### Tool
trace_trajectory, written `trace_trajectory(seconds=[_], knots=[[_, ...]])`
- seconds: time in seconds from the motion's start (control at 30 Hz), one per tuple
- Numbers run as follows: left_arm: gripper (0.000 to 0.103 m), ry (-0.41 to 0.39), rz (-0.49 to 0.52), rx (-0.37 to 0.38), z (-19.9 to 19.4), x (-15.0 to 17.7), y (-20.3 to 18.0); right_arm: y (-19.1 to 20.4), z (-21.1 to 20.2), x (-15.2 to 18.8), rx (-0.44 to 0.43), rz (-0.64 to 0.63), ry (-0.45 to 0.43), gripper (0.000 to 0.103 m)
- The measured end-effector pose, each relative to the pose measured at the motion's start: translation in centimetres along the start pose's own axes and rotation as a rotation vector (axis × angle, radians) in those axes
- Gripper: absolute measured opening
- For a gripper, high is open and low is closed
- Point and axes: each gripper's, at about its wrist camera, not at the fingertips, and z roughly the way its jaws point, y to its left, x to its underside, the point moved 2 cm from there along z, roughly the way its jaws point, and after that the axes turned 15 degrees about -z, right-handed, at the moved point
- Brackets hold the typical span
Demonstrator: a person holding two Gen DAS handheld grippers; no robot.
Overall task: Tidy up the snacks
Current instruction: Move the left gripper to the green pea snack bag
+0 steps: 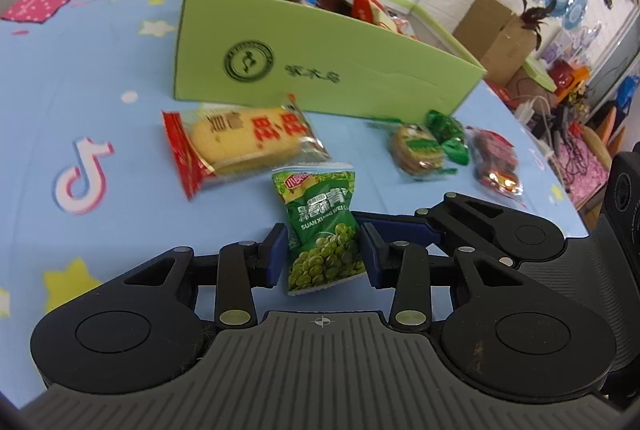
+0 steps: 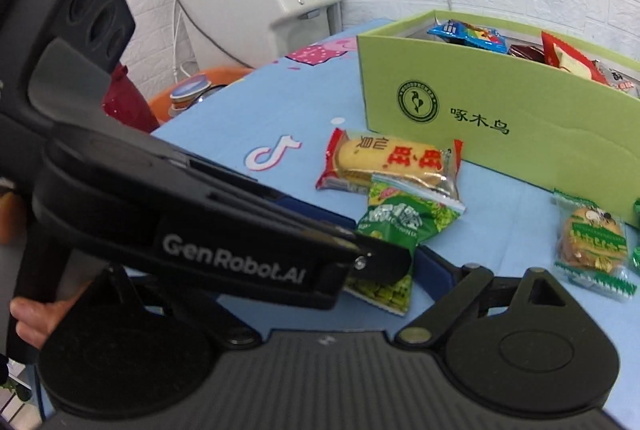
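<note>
Snacks lie on the counter before the green box (image 1: 320,70); the pea packet (image 1: 324,230), long axis along the left gripper (image 1: 325,250), is grasped in its jaws, right gripper (image 2: 400,294) released.

Both wrist views look steeply down, close over the table (image 1: 100,78) — sharing the green box (image 1: 320,66).

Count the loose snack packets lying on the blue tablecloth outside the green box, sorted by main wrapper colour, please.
Red: 2, the long cake packet and the small dark-red packet.
Green: 3, the green pea packet in the left gripper, the round biscuit packet and the green candy.
Total: 5
</note>
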Motion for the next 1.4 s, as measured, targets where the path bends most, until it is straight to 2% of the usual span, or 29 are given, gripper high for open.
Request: trace_trajectory(seconds=[0.3,0.43,0.57,0.7,0.97,1.2,1.4], knots=[[0.021,0.042,-0.007,0.083,-0.7,6.1,-4.1,2.6,-6.2,4.4,0.075,0.003,0.012,0.093],[0.023,0.037,-0.003,0.089,-0.6,7.4,-5.4,2.7,-7.9,6.4,0.099,0.052,0.014,0.092],[0.036,0.005,-0.006,0.075,-1.2,7.8,-6.0,2.0,-9.2,7.7,0.113,0.111,-0.018,0.092],[0.041,-0.017,-0.002,0.055,-1.2,7.6,-6.4,1.2,-9.7,8.3,0.144,0.159,-0.046,0.092],[0.044,-0.014,0.007,0.023,0.1,7.7,-6.8,0.6,-9.4,8.8,0.166,0.202,-0.047,0.093],[0.046,-0.013,-0.003,0.045,0.2,7.6,-6.5,0.4,-9.7,9.3,0.158,0.237,-0.084,0.094],[0.046,-0.015,-0.015,0.07,-0.9,7.9,-6.3,0.2,-10.0,8.8,0.158,0.233,-0.068,0.093]])
